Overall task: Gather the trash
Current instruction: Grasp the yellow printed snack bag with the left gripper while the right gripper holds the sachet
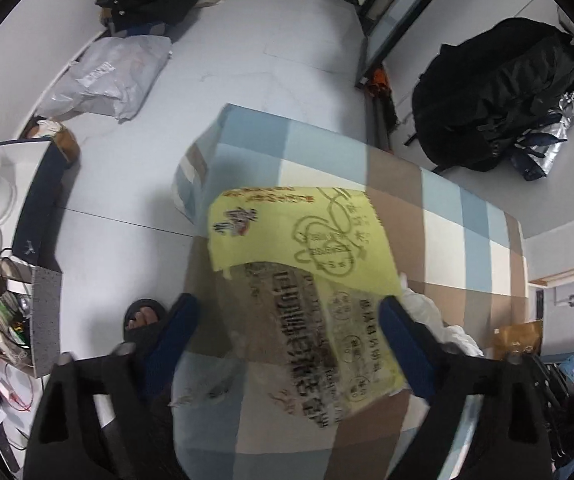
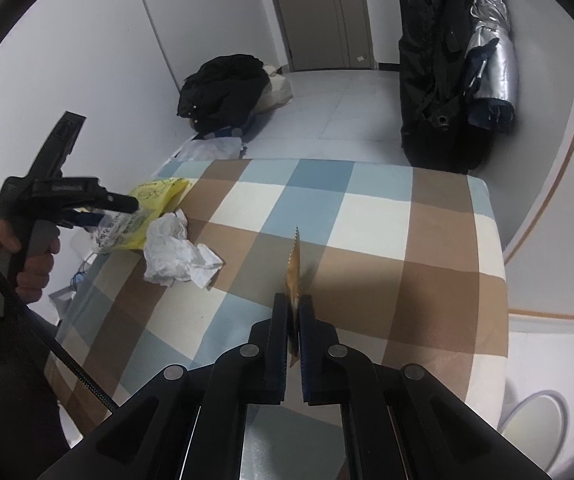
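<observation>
Best swept together toward one bin: right gripper (image 2: 294, 308) pinching a brown wrapper (image 2: 294, 266) lower centre, left gripper (image 1: 287, 316) spread around the yellow bag (image 1: 307, 280), not clamping it.

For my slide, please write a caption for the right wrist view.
Right tongs shut on a golden wrapper above the checked bed; crumpled tissue lies nearby.
</observation>
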The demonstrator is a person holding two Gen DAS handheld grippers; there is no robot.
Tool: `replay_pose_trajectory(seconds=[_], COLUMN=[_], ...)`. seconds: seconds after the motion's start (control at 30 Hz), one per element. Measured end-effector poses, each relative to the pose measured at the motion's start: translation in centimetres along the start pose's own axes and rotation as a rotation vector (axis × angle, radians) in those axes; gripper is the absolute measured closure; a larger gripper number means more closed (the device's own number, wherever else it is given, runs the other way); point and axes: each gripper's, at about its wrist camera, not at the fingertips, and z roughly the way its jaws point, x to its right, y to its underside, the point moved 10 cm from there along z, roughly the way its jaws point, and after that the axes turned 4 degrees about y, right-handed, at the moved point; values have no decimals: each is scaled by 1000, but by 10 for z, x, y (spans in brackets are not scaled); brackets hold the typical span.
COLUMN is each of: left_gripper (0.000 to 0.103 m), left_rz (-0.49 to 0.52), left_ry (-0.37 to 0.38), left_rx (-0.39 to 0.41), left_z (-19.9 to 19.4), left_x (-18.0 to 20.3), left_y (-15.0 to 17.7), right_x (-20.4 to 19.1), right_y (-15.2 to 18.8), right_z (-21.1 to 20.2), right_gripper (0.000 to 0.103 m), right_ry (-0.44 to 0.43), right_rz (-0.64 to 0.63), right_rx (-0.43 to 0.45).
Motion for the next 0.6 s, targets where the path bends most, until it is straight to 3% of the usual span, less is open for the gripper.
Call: replay_pose_trajectory(seconds=[0.2, 0.27, 0.37, 0.6], left_gripper=[57, 85, 98, 103], left_rz=[60, 49, 21, 25], left_ry=[-29, -20, 12, 31], left_rx=[1, 1, 10, 70], left_z=[0, 2, 1, -14], left_x=[8, 7, 6, 14], left_y=[1, 0, -1, -6], right_x=[2, 3, 3, 3], right_y=[0, 0, -1, -2], right_z=[-1, -3, -4, -10], right_gripper=[99, 99, 99, 99], right_ry=[-14, -18, -22, -38], right_rz=[17, 22, 28, 32], right_rx=[7, 11, 14, 30])
